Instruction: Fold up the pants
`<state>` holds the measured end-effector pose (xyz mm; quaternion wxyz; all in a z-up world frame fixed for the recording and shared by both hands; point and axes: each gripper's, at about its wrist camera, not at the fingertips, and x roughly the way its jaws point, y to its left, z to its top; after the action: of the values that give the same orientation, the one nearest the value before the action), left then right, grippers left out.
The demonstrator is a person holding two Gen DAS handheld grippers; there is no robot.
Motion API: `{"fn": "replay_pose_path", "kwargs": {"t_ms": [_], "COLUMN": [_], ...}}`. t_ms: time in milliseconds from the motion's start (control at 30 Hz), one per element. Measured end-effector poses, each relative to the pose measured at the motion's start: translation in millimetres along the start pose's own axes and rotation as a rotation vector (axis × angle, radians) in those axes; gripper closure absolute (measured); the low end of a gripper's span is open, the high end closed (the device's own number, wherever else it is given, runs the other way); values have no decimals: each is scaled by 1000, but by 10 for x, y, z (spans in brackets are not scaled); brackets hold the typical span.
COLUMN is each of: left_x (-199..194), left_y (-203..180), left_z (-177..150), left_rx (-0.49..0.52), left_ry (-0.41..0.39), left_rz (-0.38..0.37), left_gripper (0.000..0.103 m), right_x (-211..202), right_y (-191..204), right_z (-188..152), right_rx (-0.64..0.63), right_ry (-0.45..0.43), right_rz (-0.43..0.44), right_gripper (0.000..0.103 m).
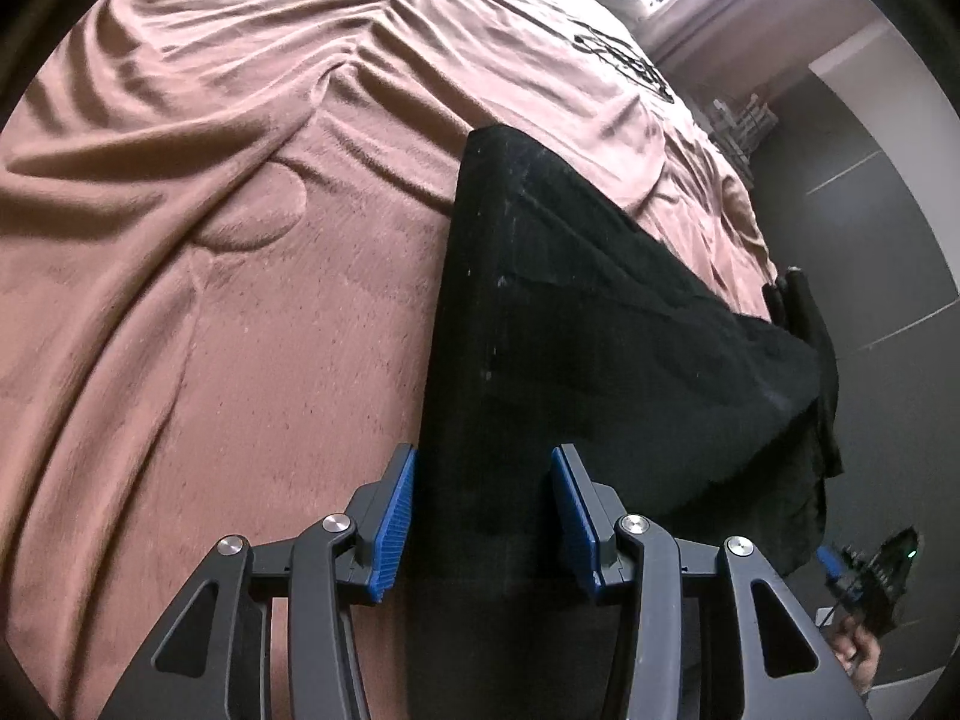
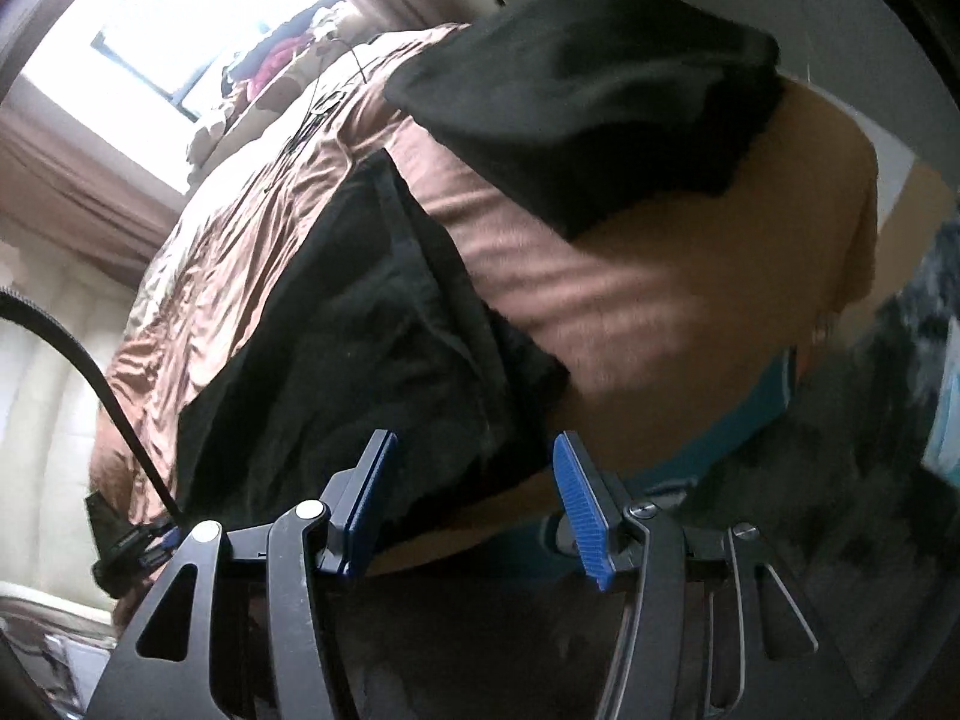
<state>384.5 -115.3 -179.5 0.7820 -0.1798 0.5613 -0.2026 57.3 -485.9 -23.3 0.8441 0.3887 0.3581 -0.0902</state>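
Observation:
Black pants point(image 1: 570, 312) lie folded lengthwise on a brown bedspread point(image 1: 240, 240), one end hanging over the bed's right edge. My left gripper point(image 1: 483, 510) is low over their near end. Its blue pads point(image 1: 396, 516) stand apart on either side of the cloth strip and do not pinch it. In the right wrist view the same pants point(image 2: 360, 330) run from the bed's edge up the cover. My right gripper point(image 2: 474, 498) is open with nothing between its pads, just off the pants' near edge. That view is blurred.
A second black folded garment point(image 2: 600, 102) lies further up the bedspread point(image 2: 600, 300). A hand point(image 1: 858, 654) shows at the bed's lower right. A black cable point(image 2: 78, 360) arcs at the left. There is a bright window point(image 2: 198, 18), with clutter below it.

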Motion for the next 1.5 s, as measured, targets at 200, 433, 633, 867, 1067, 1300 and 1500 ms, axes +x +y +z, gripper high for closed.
{"fn": "replay_pose_path", "kwargs": {"t_ms": [200,433,633,867,1067,1300,1500], "left_x": [76,187,362,586,529,552,429], "left_y": [5,-56,-95,-183,-286,-188,-154], "left_z": [217,514,831,1133,1176,1168,949], "left_rx": [3,42,68,117,148,98,117], "left_ry": [5,6,12,21,-39,7,54], "left_rz": [-2,21,58,78,60,52,35], "left_gripper": [56,56,56,56,86,71,61], "right_x": [50,50,-148,-215,-154,-72,-149], "right_y": [-54,-131,-130,30,11,14,-83], "right_z": [14,109,9,-159,-141,-78,-188], "right_rx": [9,14,0,2,8,13,60], "right_ry": [17,-23,-82,-110,-101,-85,-90], "right_rz": [8,3,-7,-49,-77,-90,-60], "right_gripper": [59,95,98,99,99,97,44]}}
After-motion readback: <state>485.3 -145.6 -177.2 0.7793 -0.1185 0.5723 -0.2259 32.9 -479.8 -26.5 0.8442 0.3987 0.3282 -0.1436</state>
